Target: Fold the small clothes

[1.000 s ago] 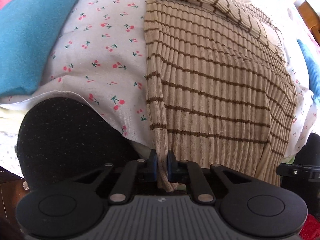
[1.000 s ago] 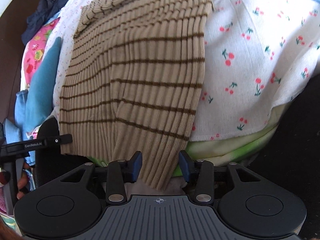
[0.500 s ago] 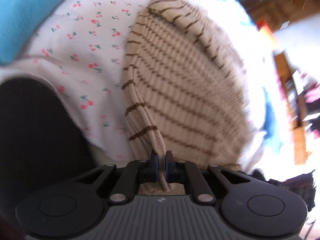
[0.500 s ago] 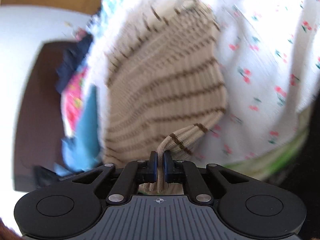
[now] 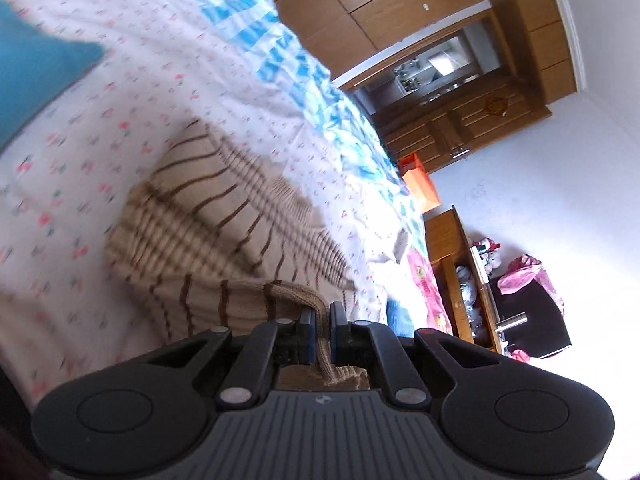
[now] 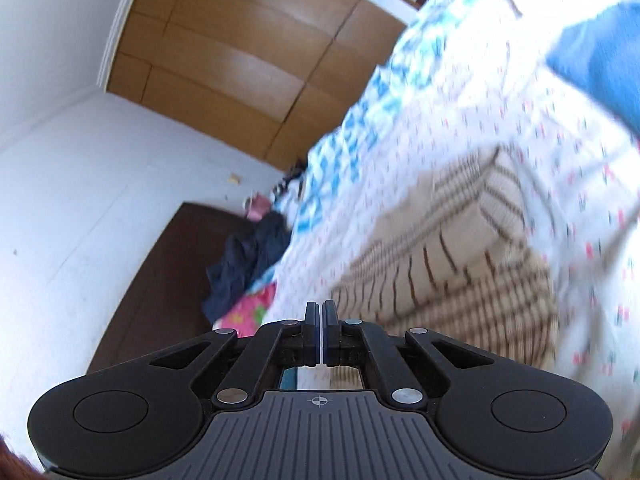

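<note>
A beige knit sweater with brown stripes lies partly folded on the cherry-print bed sheet. My left gripper is shut on the sweater's lifted hem, and a fold of knit runs out between its pads. In the right wrist view the sweater lies to the right of my right gripper. Its pads are pressed together with no fabric showing between them. A bit of striped knit shows below the jaws. Both views are blurred.
A blue cloth lies at the sheet's left, also seen as a blue cloth at top right. A dark garment hangs by the brown headboard. Wooden wardrobes and a drawer unit stand beyond the bed.
Both grippers rose and tipped up, pulling the hem off the bed edge. The right jaws closed on the hem half a second ago; now no fabric shows between them.
</note>
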The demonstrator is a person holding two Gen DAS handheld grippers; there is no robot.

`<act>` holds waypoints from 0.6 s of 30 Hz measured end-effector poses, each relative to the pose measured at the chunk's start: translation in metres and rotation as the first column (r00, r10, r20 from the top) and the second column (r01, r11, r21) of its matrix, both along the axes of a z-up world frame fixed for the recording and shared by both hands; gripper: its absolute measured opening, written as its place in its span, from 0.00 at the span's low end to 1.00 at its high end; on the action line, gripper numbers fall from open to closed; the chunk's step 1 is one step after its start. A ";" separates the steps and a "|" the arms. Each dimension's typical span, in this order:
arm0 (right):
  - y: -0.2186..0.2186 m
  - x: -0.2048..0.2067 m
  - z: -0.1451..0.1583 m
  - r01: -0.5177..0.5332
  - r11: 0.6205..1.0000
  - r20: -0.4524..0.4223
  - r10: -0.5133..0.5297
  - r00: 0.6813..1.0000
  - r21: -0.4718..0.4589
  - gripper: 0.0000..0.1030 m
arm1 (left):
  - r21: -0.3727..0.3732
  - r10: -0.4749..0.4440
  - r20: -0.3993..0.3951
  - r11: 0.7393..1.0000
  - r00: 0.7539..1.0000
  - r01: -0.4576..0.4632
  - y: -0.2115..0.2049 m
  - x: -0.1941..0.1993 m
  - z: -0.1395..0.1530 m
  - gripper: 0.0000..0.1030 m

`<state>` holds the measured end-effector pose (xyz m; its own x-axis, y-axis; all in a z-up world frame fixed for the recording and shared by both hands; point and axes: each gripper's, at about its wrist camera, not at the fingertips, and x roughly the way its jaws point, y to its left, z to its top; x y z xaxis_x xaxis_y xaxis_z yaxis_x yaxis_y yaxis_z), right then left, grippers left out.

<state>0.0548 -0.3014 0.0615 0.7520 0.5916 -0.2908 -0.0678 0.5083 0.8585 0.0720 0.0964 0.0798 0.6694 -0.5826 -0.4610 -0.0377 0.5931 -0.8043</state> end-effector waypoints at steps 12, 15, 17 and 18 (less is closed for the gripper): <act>0.035 0.022 -0.047 -0.316 0.807 -0.230 0.229 0.946 -0.498 0.08 | -0.025 -0.044 -0.137 0.999 0.990 0.041 0.002 0.013 -0.051 0.12; 0.035 0.018 -0.063 -0.354 0.799 -0.278 0.243 0.929 -0.485 0.08 | -0.026 -0.020 -0.191 1.000 0.981 0.016 0.011 -0.010 -0.066 0.12; 0.049 0.010 -0.064 -0.414 0.745 -0.273 0.314 0.909 -0.523 0.08 | -0.036 0.000 -0.207 0.999 0.978 -0.008 0.020 -0.026 -0.069 0.12; 0.058 0.005 -0.063 -0.446 0.702 -0.262 0.362 0.895 -0.554 0.09 | -0.037 0.012 -0.210 0.999 0.978 -0.020 0.024 -0.034 -0.068 0.12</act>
